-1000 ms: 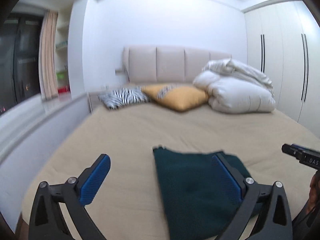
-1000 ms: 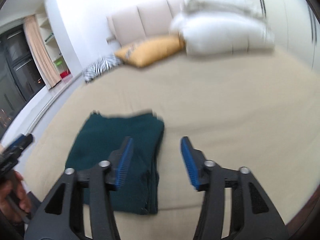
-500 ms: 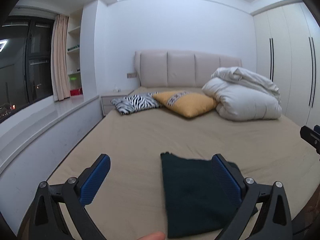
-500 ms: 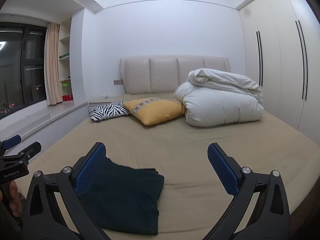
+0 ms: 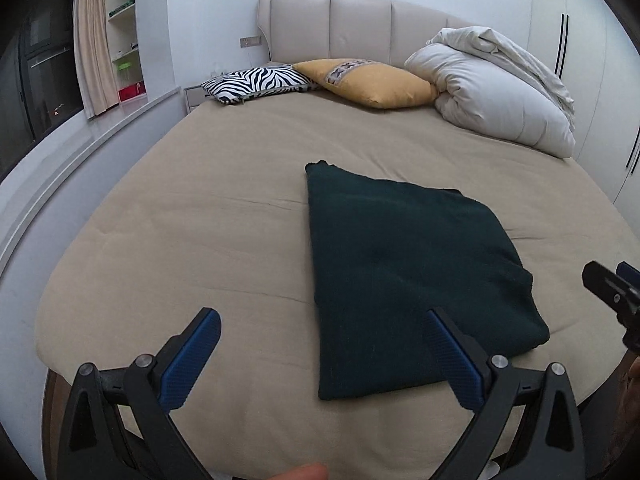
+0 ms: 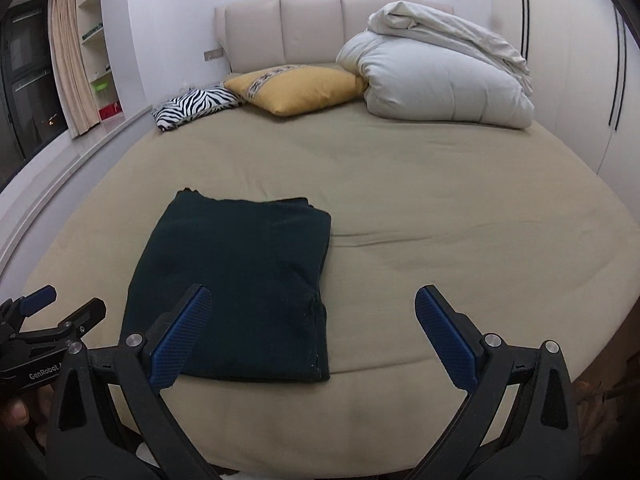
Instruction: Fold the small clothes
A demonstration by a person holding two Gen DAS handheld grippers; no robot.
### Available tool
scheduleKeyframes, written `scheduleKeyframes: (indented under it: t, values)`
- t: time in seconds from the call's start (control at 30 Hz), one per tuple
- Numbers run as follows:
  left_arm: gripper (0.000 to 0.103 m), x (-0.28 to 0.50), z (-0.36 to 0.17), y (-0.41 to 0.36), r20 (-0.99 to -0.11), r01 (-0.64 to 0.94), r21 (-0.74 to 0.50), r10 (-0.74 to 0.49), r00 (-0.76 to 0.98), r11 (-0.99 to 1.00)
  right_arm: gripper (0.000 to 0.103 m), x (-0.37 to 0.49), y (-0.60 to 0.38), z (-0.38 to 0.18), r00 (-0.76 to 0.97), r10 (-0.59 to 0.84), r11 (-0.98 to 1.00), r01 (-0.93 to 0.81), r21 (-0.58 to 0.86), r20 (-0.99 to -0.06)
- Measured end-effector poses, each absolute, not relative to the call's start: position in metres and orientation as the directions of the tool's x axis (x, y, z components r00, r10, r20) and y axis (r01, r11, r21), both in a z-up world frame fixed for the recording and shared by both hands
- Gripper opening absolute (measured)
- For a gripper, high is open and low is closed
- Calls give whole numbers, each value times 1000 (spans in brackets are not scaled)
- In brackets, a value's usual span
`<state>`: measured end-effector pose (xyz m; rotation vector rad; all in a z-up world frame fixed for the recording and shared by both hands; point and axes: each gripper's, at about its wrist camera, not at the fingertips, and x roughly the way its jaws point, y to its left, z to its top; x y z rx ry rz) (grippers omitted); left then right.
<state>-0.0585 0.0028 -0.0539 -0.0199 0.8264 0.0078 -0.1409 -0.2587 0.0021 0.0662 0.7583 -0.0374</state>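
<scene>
1. Beige sheeting covers the bed [image 5: 208, 208], which fills a white-walled bedroom with a padded headboard [image 5: 340, 24] at the far end and a curtain [image 5: 90, 36] beside shelves on the left.
2. At the head of the bed, from left to right, lie a zebra-striped pillow [image 5: 256, 82], a yellow pillow [image 5: 372, 82] and a bundled white duvet [image 5: 500, 92]; wardrobe doors [image 6: 572, 48] stand on the right wall.
3. Nearer the foot of the bed lies the dark green folded garment [image 5: 404, 272], flat on the sheet in a rough rectangle, its near edge close to the mattress edge.
4. The left hand-held gripper [image 5: 320, 354] hangs above the foot of the bed with its two blue pads wide apart. Nothing is between them and nothing is gripped; its right pad [image 5: 452, 360] shows in front of the garment's near right part, but whether it touches the cloth cannot be told.
5. The right hand-held gripper [image 6: 310, 334] is also spread to its full width, and it holds nothing. Its left pad [image 6: 182, 338] overlaps the garment's near left corner in the right wrist view, its right pad [image 6: 444, 338] is over bare sheet, and the garment's near right corner lies in the gap between them.
6. Each wrist view catches the tip of the other hand-held gripper at its edge, with part of the person's hand [image 6: 16, 416] behind it.
</scene>
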Motion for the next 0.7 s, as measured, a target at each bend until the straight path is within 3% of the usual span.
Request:
scheduleKeyframes:
  t: [0.23, 0.7]
  values:
    - [103, -59, -66, 10, -754, -35, -4, 20, 656, 999, 103, -128, -250, -43, 670, -7, 999, 33, 20, -742]
    - [103, -60, -73, 13, -763, -30, 2, 21, 646, 1000, 103, -125, -242, -57, 639, 0, 1000, 11, 9, -769]
